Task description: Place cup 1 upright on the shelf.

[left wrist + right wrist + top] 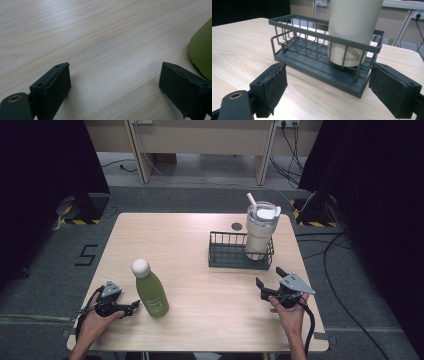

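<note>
A green bottle (151,292) with a white cap stands upright on the wooden table (190,250), near the front left. My left gripper (134,306) lies low just left of it, open, with bare tabletop between its jaws; the bottle's green side (202,51) shows beside its right jaw. A cream tumbler (260,234) with a straw stands in the right end of a dark wire basket (225,252). My right gripper (270,277) is open in front of the basket (312,45), and the tumbler (353,30) rises ahead between its jaws.
A small dark round disc (236,226) is set into the table behind the basket. Cables (345,285) run over the grey floor at the right. Black curtains flank both sides, and wooden furniture legs stand at the back.
</note>
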`<state>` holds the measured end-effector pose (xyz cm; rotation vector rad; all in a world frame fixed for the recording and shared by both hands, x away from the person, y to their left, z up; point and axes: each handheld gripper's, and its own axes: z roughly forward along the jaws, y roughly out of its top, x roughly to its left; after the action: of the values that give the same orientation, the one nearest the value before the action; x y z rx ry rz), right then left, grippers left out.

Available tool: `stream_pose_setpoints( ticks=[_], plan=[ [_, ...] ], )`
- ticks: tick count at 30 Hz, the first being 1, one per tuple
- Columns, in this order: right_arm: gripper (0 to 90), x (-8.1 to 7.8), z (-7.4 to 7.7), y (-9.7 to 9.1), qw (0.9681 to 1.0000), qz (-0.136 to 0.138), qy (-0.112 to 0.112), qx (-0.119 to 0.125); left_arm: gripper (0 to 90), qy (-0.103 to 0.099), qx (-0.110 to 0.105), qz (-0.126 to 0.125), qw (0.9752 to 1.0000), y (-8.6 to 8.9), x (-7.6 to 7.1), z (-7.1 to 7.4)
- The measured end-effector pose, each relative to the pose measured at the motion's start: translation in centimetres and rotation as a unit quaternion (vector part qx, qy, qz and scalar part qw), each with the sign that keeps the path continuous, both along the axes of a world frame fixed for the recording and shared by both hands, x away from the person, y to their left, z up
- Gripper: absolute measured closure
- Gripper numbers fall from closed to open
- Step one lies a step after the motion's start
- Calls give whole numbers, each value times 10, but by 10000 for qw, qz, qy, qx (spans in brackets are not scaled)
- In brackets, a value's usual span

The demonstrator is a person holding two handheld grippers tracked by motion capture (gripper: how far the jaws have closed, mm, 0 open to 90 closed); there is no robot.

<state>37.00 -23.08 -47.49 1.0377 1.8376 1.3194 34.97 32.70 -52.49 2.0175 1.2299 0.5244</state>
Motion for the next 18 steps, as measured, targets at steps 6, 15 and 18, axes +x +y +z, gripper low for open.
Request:
stream_pose_setpoints(
  ticks=[6, 15, 18],
  plan=[
    [149, -9, -7, 0, 9999, 78, 138, 50, 97, 0, -1, 1, 10000, 0, 0, 0],
    [152, -17, -11, -1, 9994, 188, 281, -28, 97, 1, -3, 4, 10000, 0, 0, 0],
    [152, -19, -13, -1, 9989, 194, 407, -109, 97, 0, 0, 1, 10000, 0, 0, 0]
  ],
)
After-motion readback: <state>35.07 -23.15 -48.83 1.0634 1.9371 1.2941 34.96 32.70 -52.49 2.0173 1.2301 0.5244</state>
